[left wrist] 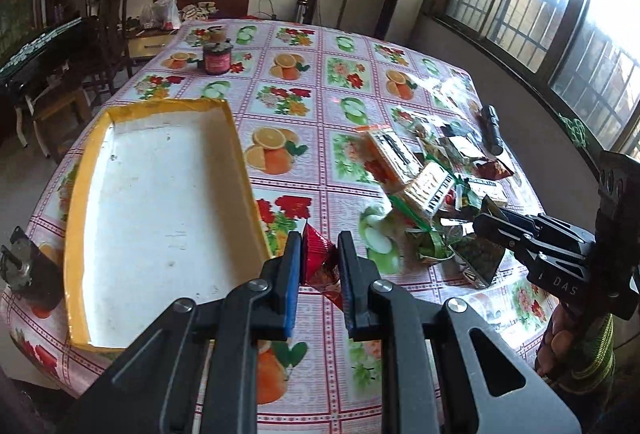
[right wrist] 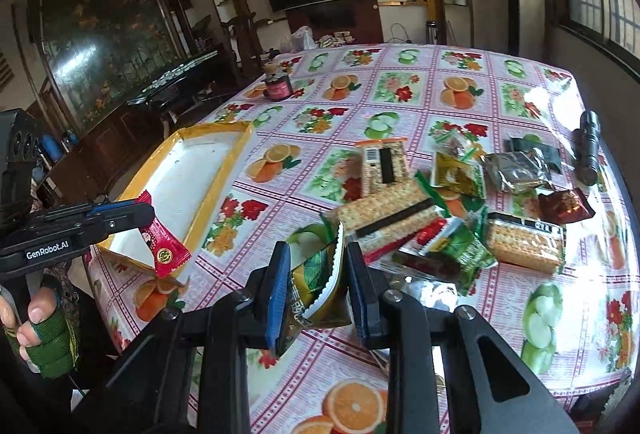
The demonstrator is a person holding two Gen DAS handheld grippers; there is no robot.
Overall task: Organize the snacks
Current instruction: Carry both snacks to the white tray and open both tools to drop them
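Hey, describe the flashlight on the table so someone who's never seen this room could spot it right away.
Start at the table with the fruit-print cloth and go to its window-side edge, past the snack pile. The flashlight lies there alone on the cloth, just beyond a crumpled silver packet. It is the only black, hard, tube-shaped thing among soft, bright wrappers.

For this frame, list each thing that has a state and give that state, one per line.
Left claw: shut on the red packet, lifted.
Right claw: shut on the green packet, lifted.
Yellow-rimmed tray: open, nothing inside.
Dark jar: upright, lid on.
Cracker packs: sealed, lying in the pile.
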